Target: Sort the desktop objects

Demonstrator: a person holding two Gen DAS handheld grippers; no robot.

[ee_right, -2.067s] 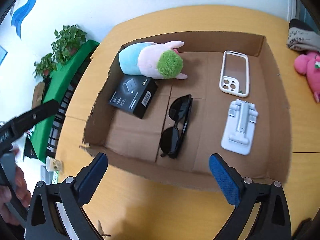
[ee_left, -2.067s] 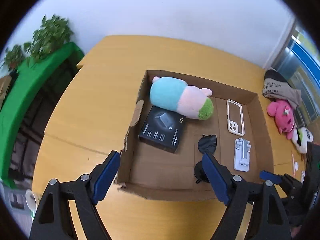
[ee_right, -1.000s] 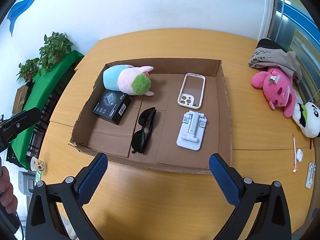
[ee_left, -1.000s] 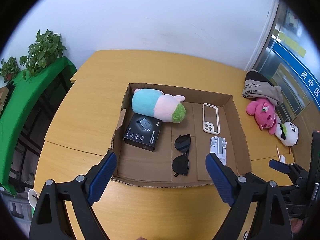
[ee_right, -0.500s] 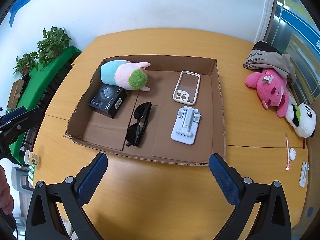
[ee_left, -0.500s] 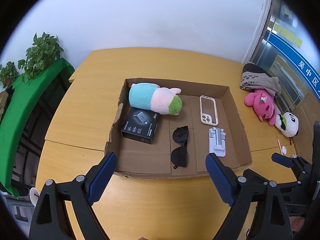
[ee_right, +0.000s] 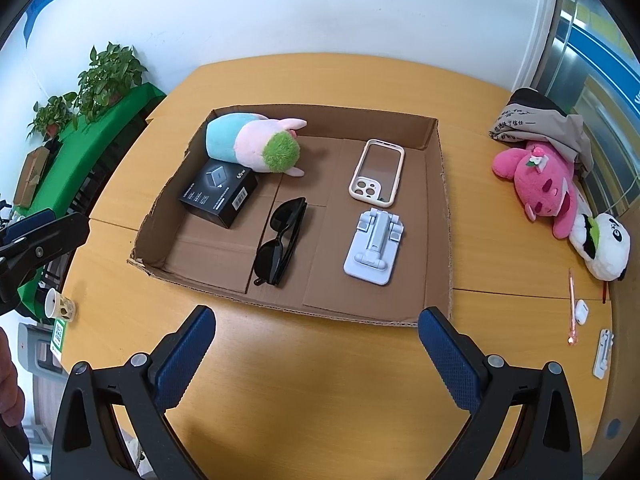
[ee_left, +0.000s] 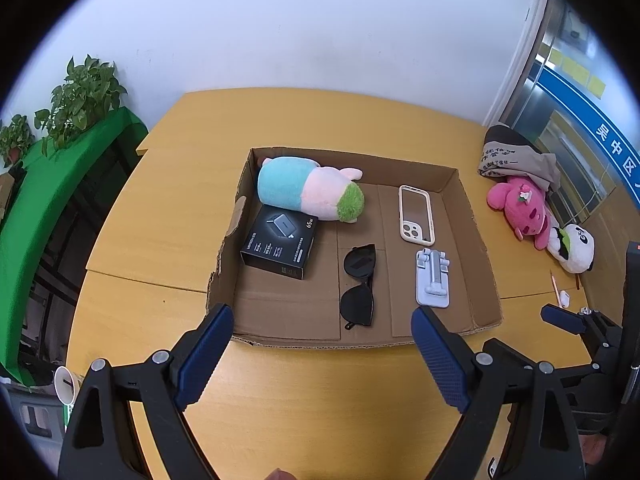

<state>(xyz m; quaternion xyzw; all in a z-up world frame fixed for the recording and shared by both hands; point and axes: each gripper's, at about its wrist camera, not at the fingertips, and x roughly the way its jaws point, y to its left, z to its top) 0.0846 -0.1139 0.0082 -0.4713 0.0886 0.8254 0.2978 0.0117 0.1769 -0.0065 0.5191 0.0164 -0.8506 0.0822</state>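
Note:
A shallow cardboard tray (ee_left: 476, 216) (ee_right: 444, 216) lies on the yellow table. In it are a blue-pink-green plush (ee_left: 308, 190) (ee_right: 252, 144), a black charger box (ee_left: 280, 242) (ee_right: 218, 192), black sunglasses (ee_left: 358, 284) (ee_right: 282, 236), a phone case (ee_left: 416, 214) (ee_right: 377, 172) and a white phone stand (ee_left: 432, 278) (ee_right: 374, 246). My left gripper (ee_left: 322, 356) is open and empty, above the table before the tray's near edge. My right gripper (ee_right: 316, 356) is open and empty, also short of the near edge.
At the table's right edge lie a pink plush (ee_left: 520, 204) (ee_right: 540, 180), a panda plush (ee_left: 574, 248) (ee_right: 604, 244), a folded grey cloth (ee_right: 536, 120), a pen (ee_right: 572, 308) and small white items (ee_right: 582, 312). A paper cup (ee_right: 60, 306) and green shelf with plants (ee_left: 60, 160) stand left.
Both grippers have pulled back and up from the tray, which now looks smaller and farther. Both stay open and empty. The objects in the tray have not moved.

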